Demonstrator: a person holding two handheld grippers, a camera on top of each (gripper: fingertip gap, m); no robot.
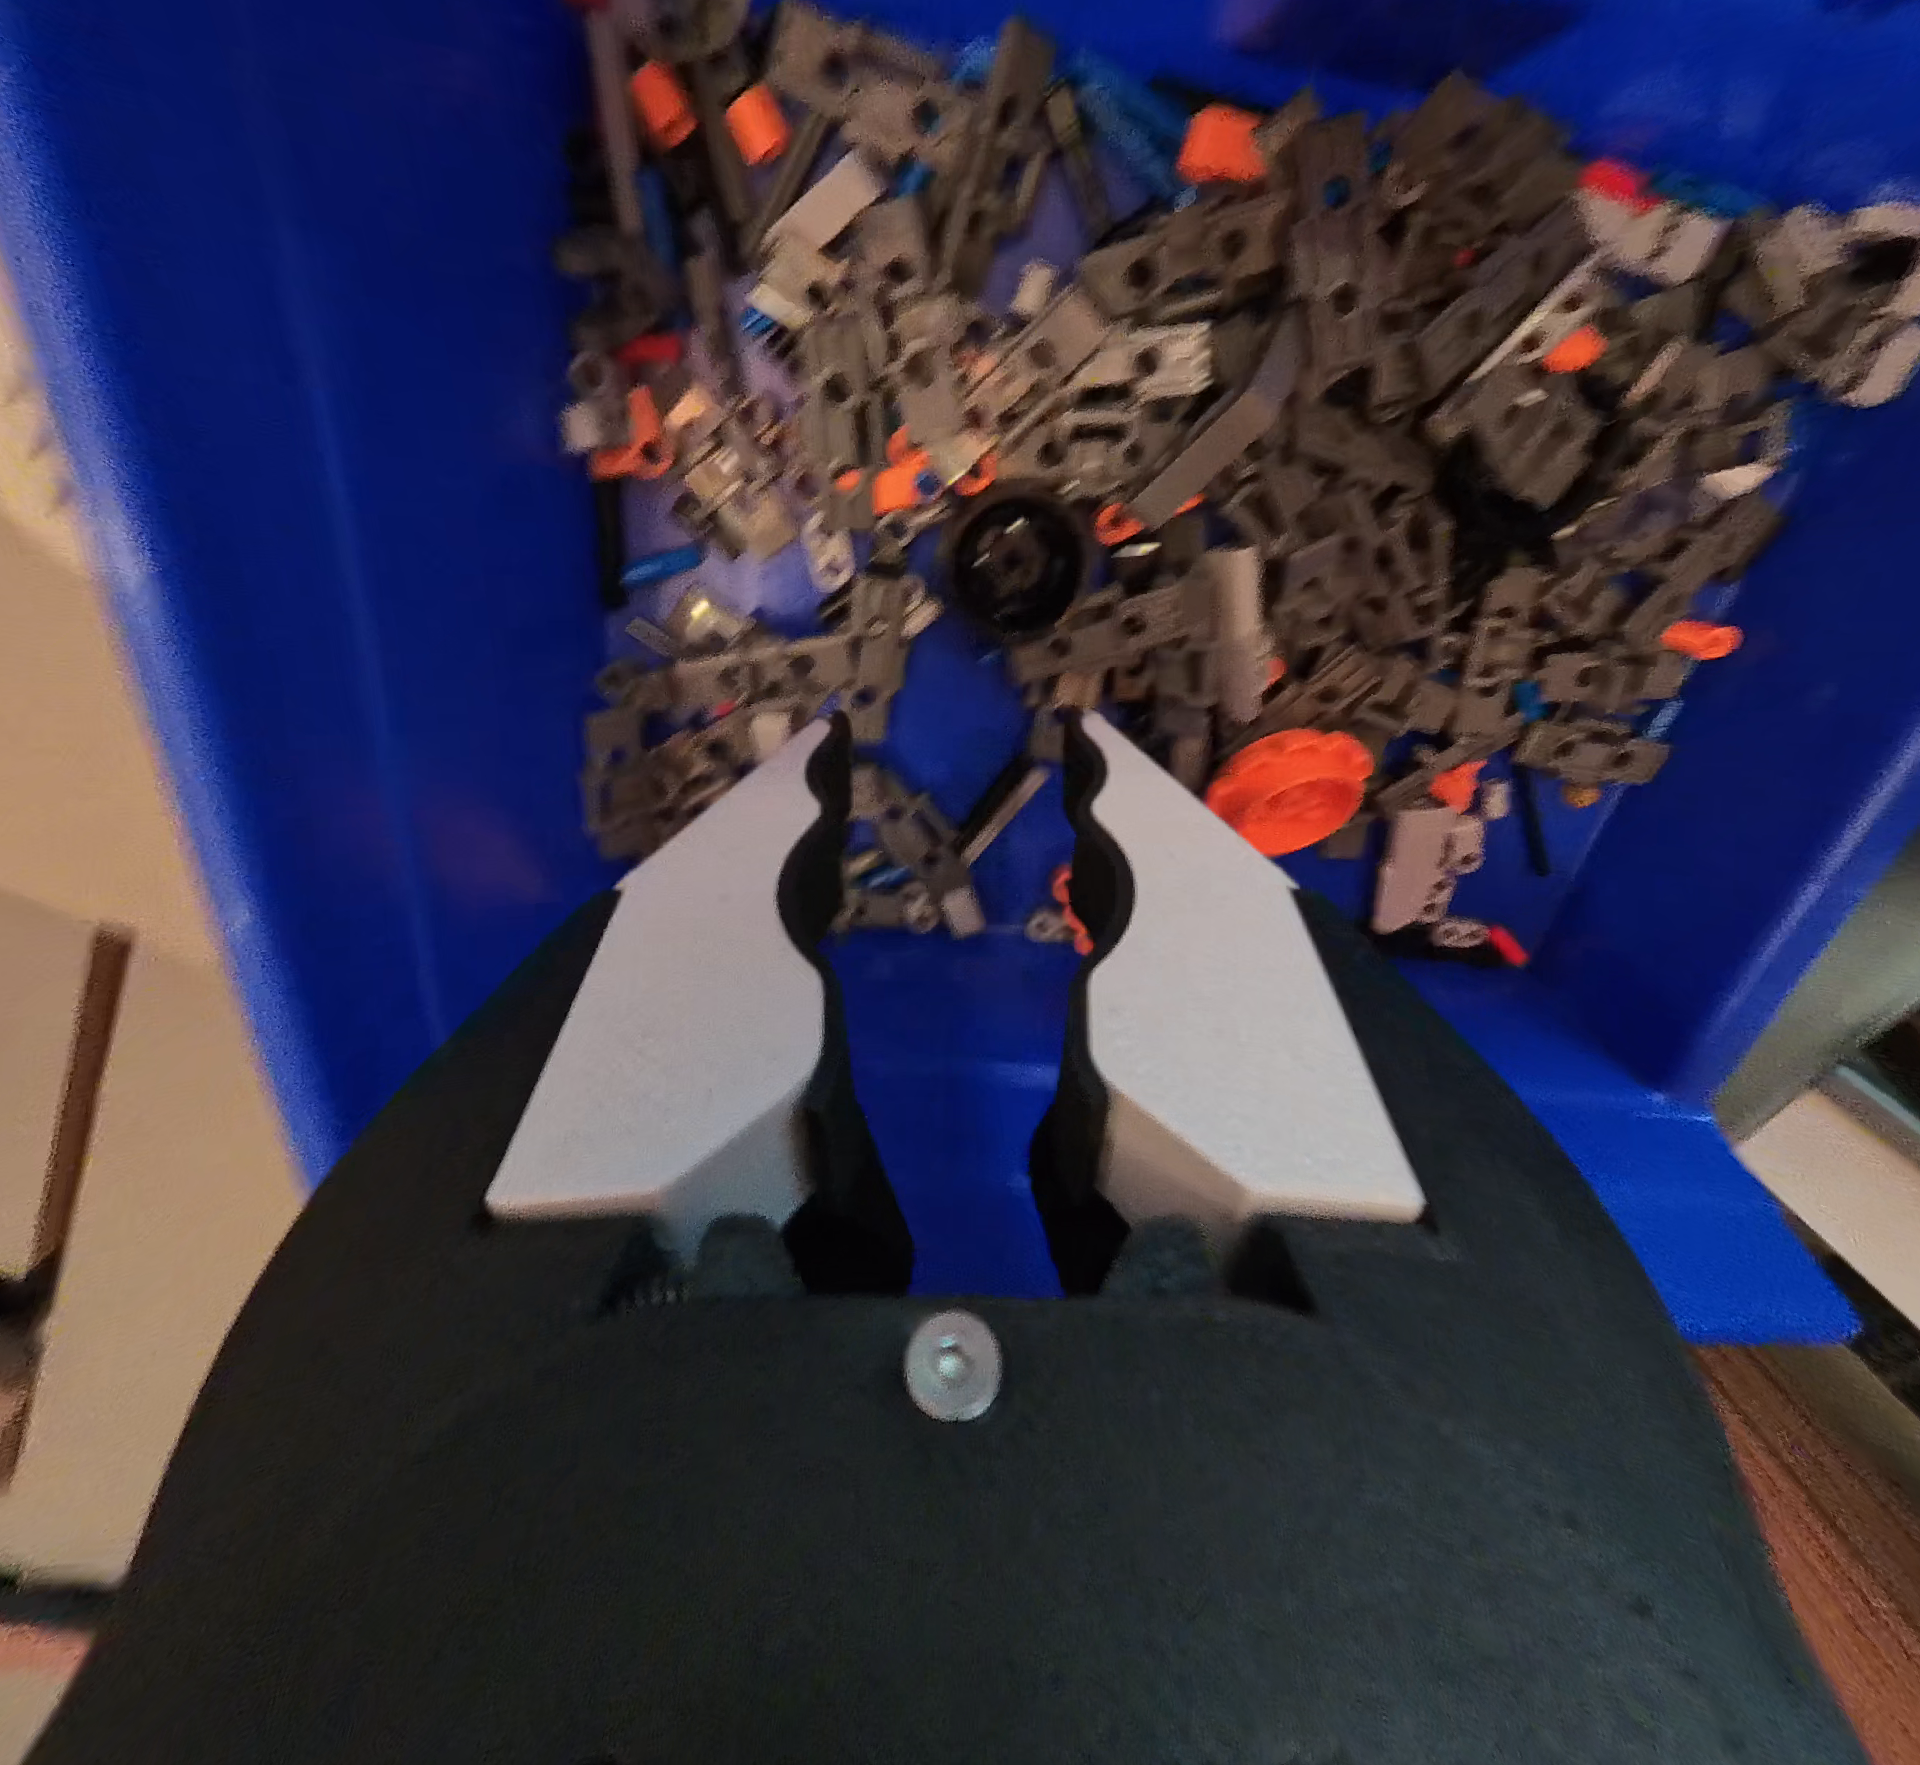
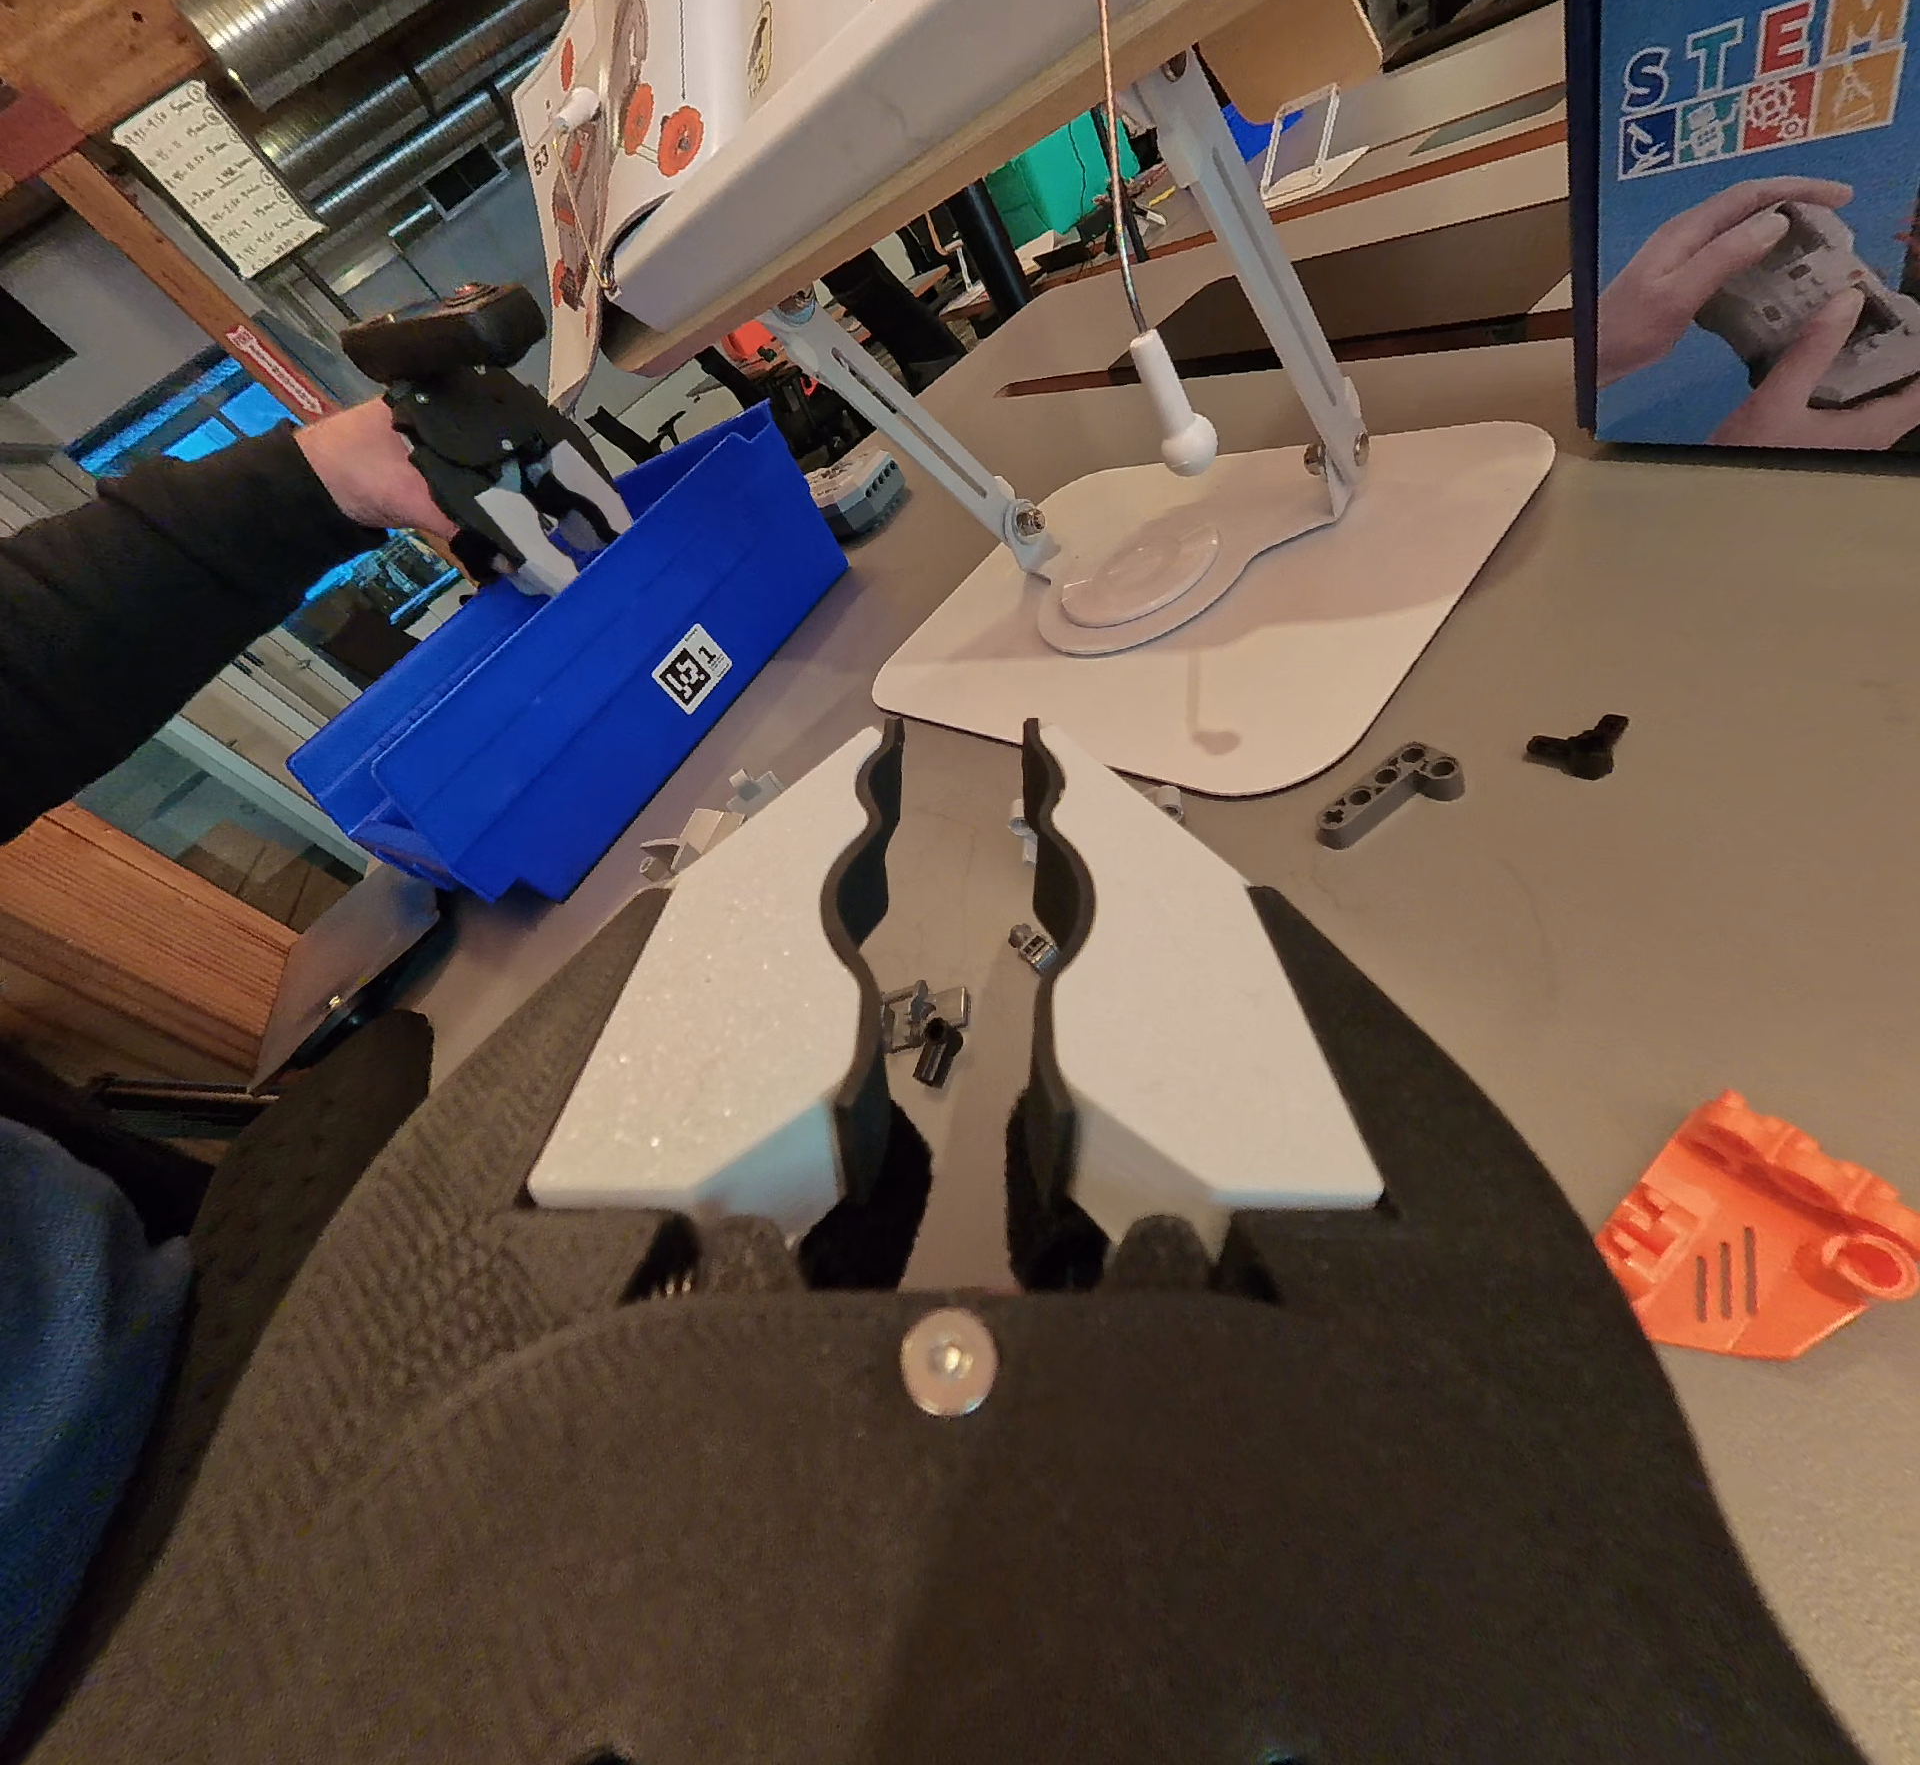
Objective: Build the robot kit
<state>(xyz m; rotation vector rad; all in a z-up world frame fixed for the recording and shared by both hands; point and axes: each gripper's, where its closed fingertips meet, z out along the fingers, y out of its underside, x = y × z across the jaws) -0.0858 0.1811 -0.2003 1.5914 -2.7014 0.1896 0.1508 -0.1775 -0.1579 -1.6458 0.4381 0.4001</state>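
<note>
My left gripper [image 1: 951, 759], fingers parted and empty, dips into the blue bin [image 1: 312, 468] over blurry, probably grey building pieces [image 1: 1195, 427]; my right gripper [image 2: 961, 739] hovers released above small table parts [image 2: 925, 1024].

Left claw [image 1: 951, 749] gapes empty inside the blue bin [image 1: 312, 468] — just above grey and orange building pieces [image 1: 1143, 365]; right claw [image 2: 961, 749] gapes over small grey parts [image 2: 925, 1014].

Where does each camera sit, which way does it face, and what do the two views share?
Left wrist view: on the left gripper, looking down into the blue bin of grey and orange building parts; only its own open fingers show.
Right wrist view: on the right gripper, facing across the grey table toward a white stand; a hand and sleeve show.
Shared: the bin and left gripper.
</note>
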